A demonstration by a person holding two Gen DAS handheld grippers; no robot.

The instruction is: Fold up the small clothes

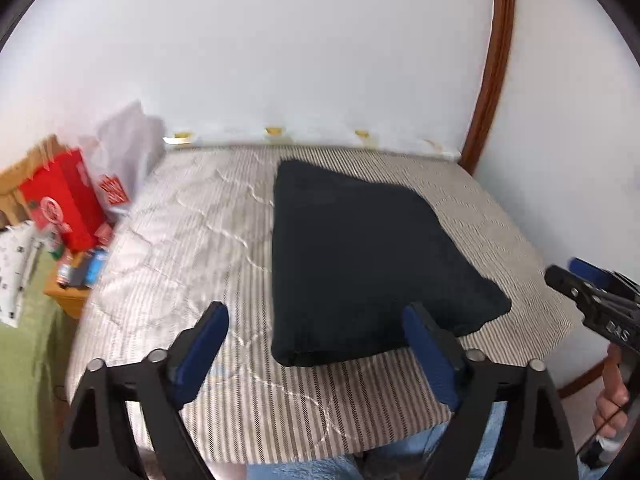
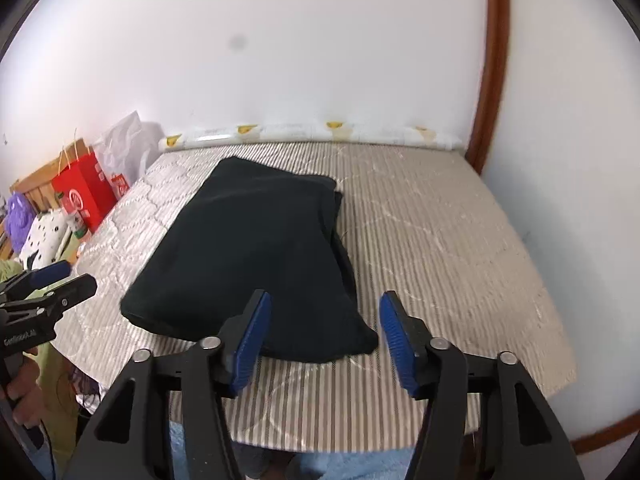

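A: Left wrist view, item one?

B: Dark garment [image 1: 360, 256], folded into a thick oblong, lying flat on the striped mattress [image 1: 192, 240]. All places below are reckoned from the garment.

A: Claws?

B: Left gripper [image 1: 316, 344], just short of the garment's near edge, jaws wide, nothing between the pads; its right pad stands in front of the cloth, not pressing on it. Right gripper [image 1: 568, 276], off the garment's right corner, apart from it and empty; how far it is open is hard to tell from this side.

A: Containers?

B: Red paper bag [image 1: 66, 200], well left of the garment and off the mattress; contents hidden. White plastic bag [image 1: 128, 140] behind it, likewise. Small bottles [image 1: 80, 268] stand loose on a wooden shelf [image 1: 66, 300] below the red bag.

A: Right wrist view?

B: Dark garment [image 2: 256, 256] again, doubled layers showing along its right edge. Right gripper [image 2: 322, 336] at the near corner, jaws parted and empty. Left gripper [image 2: 70, 276] off the garment's left corner, clear of it. Red paper bag [image 2: 86, 196] far left, handles up, inside not visible.

A: Progress?

B: Judged nearly done: the piece lies folded and let go. Possibly one more halving or squaring remains; no other clothes in view
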